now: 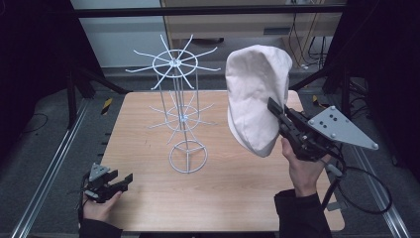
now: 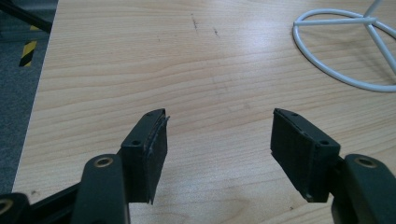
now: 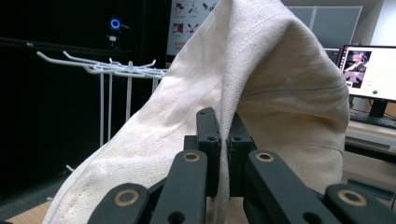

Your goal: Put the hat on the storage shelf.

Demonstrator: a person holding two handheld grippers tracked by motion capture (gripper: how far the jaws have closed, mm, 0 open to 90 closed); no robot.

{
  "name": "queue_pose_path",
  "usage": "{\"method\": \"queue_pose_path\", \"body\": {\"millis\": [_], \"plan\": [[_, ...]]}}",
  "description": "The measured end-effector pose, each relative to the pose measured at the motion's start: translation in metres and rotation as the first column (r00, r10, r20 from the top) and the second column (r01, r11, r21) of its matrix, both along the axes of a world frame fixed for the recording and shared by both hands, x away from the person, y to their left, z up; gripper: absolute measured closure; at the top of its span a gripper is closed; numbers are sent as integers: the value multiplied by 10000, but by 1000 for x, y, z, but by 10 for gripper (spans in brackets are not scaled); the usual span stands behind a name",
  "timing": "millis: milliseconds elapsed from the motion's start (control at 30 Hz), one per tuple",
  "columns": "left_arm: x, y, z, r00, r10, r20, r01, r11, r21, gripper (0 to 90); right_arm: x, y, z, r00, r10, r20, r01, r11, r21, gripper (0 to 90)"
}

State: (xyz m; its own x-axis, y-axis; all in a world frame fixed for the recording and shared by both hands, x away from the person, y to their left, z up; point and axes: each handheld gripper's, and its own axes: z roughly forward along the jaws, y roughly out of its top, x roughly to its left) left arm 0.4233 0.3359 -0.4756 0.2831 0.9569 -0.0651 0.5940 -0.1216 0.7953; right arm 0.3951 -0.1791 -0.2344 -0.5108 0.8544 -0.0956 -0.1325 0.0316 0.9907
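A cream cloth hat [image 1: 255,94] hangs in the air over the right half of the table, and my right gripper [image 1: 274,108] is shut on its edge. In the right gripper view the hat [image 3: 261,88] rises in front of the camera, a fold of its cloth pinched between the closed jaws of the right gripper [image 3: 223,122]. A white wire rack [image 1: 181,99] with hooked arms stands at the table's middle, left of the hat. My left gripper [image 1: 126,179] rests near the table's front left corner, open; in its own view the left gripper [image 2: 219,116] has bare wood between its fingers.
The wooden table [image 1: 148,119] has a metal rail [image 1: 44,178] along its left side on the floor. The rack's ring base [image 2: 336,46] lies ahead and right of the left gripper. A lit monitor [image 3: 369,70] stands behind the hat in the right gripper view.
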Motion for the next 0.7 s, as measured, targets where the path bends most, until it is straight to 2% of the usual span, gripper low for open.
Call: {"method": "queue_pose_path", "body": {"millis": [167,400,700], "plan": [[0,0,0,10000,2,-9,-2,10000,-5,359,3,3,10,9996,175,223,-176,9998,15,884],[0,0,0,10000,3,-20,-3,10000,-1,360,7,11,15,9984,418,376,-416,9991,-73,884],[0,1,0,10000,-2,-19,2,10000,-28,359,18,34,22,9945,881,560,-864,9958,-315,884]]}}
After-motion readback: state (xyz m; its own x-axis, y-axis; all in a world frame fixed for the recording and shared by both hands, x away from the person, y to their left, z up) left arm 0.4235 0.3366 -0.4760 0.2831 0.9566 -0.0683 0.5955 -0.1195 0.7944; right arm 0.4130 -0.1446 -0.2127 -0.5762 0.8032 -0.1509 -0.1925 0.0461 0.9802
